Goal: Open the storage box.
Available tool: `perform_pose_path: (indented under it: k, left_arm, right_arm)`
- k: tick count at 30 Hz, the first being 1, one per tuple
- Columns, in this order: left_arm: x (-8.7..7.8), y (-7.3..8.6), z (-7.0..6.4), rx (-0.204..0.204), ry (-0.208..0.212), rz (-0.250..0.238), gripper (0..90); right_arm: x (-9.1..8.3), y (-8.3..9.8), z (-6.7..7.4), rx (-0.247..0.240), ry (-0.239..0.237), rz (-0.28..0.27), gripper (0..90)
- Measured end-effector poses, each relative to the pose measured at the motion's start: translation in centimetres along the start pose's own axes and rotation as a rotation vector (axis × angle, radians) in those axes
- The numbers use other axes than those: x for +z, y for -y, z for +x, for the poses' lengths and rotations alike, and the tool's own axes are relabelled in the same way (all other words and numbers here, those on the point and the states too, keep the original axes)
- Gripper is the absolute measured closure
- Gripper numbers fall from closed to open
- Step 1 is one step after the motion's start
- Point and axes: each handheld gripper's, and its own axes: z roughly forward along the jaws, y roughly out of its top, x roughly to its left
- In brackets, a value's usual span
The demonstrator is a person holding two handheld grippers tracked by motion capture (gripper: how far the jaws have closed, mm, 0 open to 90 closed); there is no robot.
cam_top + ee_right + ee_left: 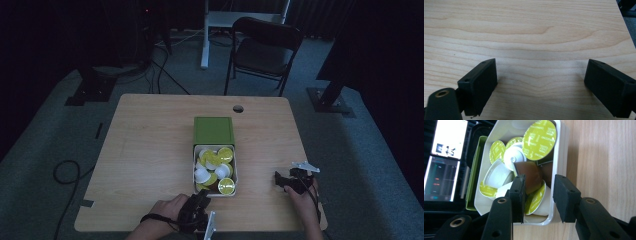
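A white tray (236, 172) sticks out of a green box (213, 131) mid-table, holding several coffee capsules with yellow-green lids (226, 186). My left gripper (202, 196) hovers at the tray's near end. In the left gripper view its jaws (539, 195) stand apart above the tray's (560, 150) near corner. A brown capsule (530, 173) and a white capsule with a green lid (536, 201) lie beyond the gap, and neither pad presses on anything. My right gripper (278, 180) rests to the right of the tray, its jaws (541, 82) wide open over bare wood.
The wooden table (150, 150) has a cable hole (238, 108) near its far edge. A dark chair (265, 47) stands behind the table. A cable (65, 172) loops on the floor at the left. Lit screens (447, 137) show in the left gripper view.
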Motion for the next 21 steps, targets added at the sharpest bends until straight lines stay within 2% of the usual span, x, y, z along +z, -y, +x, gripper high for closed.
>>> perform_pose_path:
  k: [5,10,18,21]
  left_arm:
    - [-0.3,0.1,1.3,-0.054,0.016,-0.025,62.6]
    - [-0.5,0.1,2.0,-0.083,0.017,-0.036,62.9]
    - [-1.0,0.5,3.9,-0.157,0.025,-0.062,63.6]
    - [-1.3,0.8,4.7,-0.214,0.036,-0.084,63.6]
  right_arm:
    - [0.0,0.0,0.0,0.0,0.0,0.0,10.5]
    - [0.0,0.0,0.0,0.0,0.0,0.0,10.5]
    - [0.0,0.0,0.0,0.0,0.0,0.0,10.6]
    - [0.0,0.0,0.0,0.0,0.0,0.0,10.5]
